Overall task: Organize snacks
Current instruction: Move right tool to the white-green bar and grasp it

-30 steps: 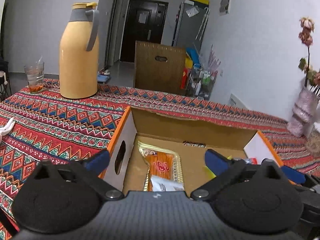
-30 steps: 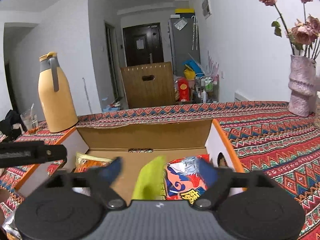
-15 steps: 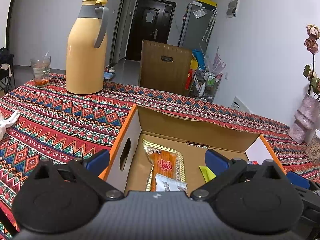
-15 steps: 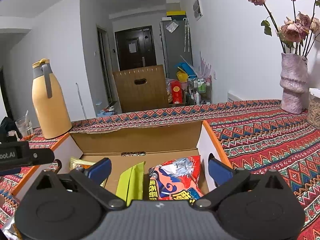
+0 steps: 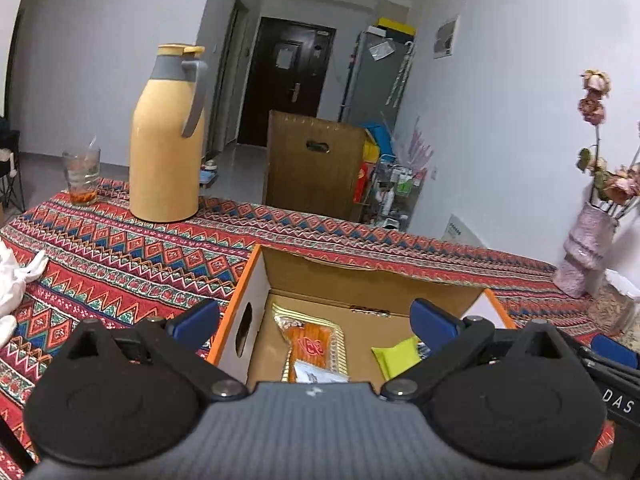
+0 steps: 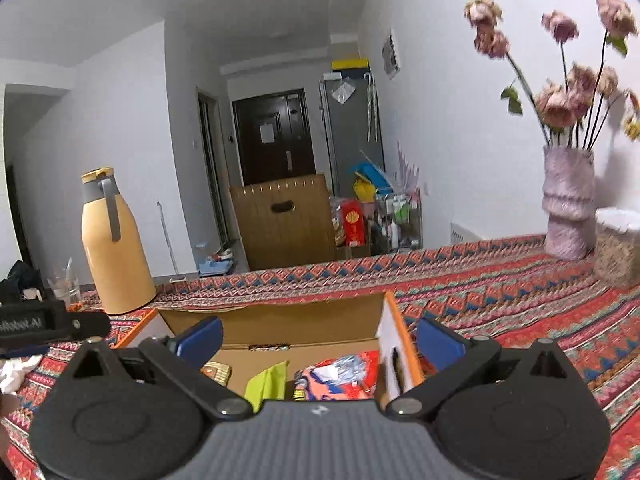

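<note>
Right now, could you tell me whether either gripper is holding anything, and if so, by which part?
Nothing is held. The left gripper and right gripper are both open, fingers spread wide above the cardboard box with empty space between them.

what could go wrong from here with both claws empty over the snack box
1. The left claw straddles the box's left wall; dropping straight down could catch that wall and shove the box.
2. The right claw likewise straddles the right wall.
3. The snack packs sit close: the green pack leans beside the red pack, so a grab may pinch both.
</note>
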`<state>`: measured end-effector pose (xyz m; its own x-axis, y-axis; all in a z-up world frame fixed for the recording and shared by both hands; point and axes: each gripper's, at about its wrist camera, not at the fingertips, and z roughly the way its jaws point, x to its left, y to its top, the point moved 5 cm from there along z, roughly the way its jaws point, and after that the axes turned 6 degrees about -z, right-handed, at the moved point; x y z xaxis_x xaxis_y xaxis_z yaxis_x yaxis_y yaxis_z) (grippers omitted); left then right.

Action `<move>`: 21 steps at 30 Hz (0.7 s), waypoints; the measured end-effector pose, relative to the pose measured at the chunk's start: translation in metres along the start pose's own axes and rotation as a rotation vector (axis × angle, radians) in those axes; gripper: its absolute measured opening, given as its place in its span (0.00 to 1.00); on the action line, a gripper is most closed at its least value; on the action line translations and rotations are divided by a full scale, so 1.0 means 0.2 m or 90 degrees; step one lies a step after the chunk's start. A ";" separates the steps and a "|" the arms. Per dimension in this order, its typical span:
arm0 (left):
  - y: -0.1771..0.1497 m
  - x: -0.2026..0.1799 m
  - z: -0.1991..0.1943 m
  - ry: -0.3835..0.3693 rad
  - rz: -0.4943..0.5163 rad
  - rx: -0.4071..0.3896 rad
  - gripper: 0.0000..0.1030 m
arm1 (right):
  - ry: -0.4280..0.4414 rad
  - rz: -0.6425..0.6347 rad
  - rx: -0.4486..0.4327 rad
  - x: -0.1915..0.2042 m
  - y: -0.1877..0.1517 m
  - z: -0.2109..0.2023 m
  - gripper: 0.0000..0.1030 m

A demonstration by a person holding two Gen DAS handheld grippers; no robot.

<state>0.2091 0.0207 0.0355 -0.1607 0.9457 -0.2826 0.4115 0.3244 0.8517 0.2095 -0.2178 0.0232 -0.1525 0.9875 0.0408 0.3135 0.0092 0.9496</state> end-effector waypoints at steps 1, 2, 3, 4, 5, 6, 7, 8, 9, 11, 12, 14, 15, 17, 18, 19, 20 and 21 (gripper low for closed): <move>0.00 0.00 -0.02 0.000 0.002 0.001 1.00 | -0.003 -0.006 0.000 -0.01 0.00 -0.02 1.00; -0.01 0.00 -0.04 -0.001 0.005 0.002 1.00 | -0.004 -0.011 0.003 -0.02 -0.01 -0.04 1.00; -0.01 0.01 -0.05 -0.002 0.006 0.005 1.00 | -0.005 -0.015 0.007 -0.03 -0.02 -0.06 1.00; -0.02 0.01 -0.06 -0.004 0.006 0.009 1.00 | -0.006 -0.018 0.011 -0.04 -0.03 -0.08 1.00; -0.03 0.02 -0.08 -0.007 0.007 0.015 1.00 | -0.009 -0.023 0.015 -0.05 -0.05 -0.09 1.00; -0.04 0.03 -0.09 -0.008 0.007 0.019 1.00 | -0.012 -0.029 0.021 -0.06 -0.07 -0.11 1.00; -0.06 0.04 -0.10 -0.008 0.009 0.025 1.00 | -0.014 -0.035 0.030 -0.08 -0.09 -0.12 1.00; -0.07 0.05 -0.11 -0.009 0.012 0.030 1.00 | -0.016 -0.040 0.040 -0.09 -0.12 -0.14 1.00; -0.09 0.06 -0.12 -0.009 0.015 0.037 1.00 | -0.017 -0.046 0.049 -0.10 -0.15 -0.15 1.00; -0.13 0.08 -0.13 -0.004 0.024 0.049 1.00 | -0.024 -0.060 0.071 -0.12 -0.21 -0.18 1.00; -0.15 0.09 -0.14 -0.002 0.029 0.054 1.00 | -0.027 -0.066 0.082 -0.13 -0.23 -0.18 1.00; -0.19 0.11 -0.16 0.002 0.035 0.065 1.00 | -0.032 -0.073 0.105 -0.15 -0.29 -0.20 1.00; -0.21 0.13 -0.16 0.005 0.037 0.071 1.00 | -0.036 -0.076 0.117 -0.17 -0.33 -0.21 1.00; -0.26 0.16 -0.18 0.011 0.038 0.087 1.00 | -0.042 -0.082 0.137 -0.19 -0.39 -0.22 1.00; -0.29 0.18 -0.19 0.012 0.037 0.094 1.00 | -0.044 -0.085 0.148 -0.20 -0.42 -0.23 1.00; -0.31 0.19 -0.20 0.012 0.037 0.099 1.00 | -0.045 -0.087 0.158 -0.22 -0.45 -0.23 1.00; -0.34 0.20 -0.20 0.014 0.037 0.105 1.00 | -0.047 -0.088 0.170 -0.23 -0.48 -0.24 1.00; -0.37 0.22 -0.20 0.015 0.038 0.111 1.00 | -0.050 -0.087 0.180 -0.25 -0.51 -0.23 1.00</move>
<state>0.1354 0.0372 -0.0211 -0.1522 0.9632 -0.2215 0.5697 0.2686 0.7767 0.1417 -0.2760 -0.0604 -0.1423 0.9830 -0.1163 0.5442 0.1758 0.8204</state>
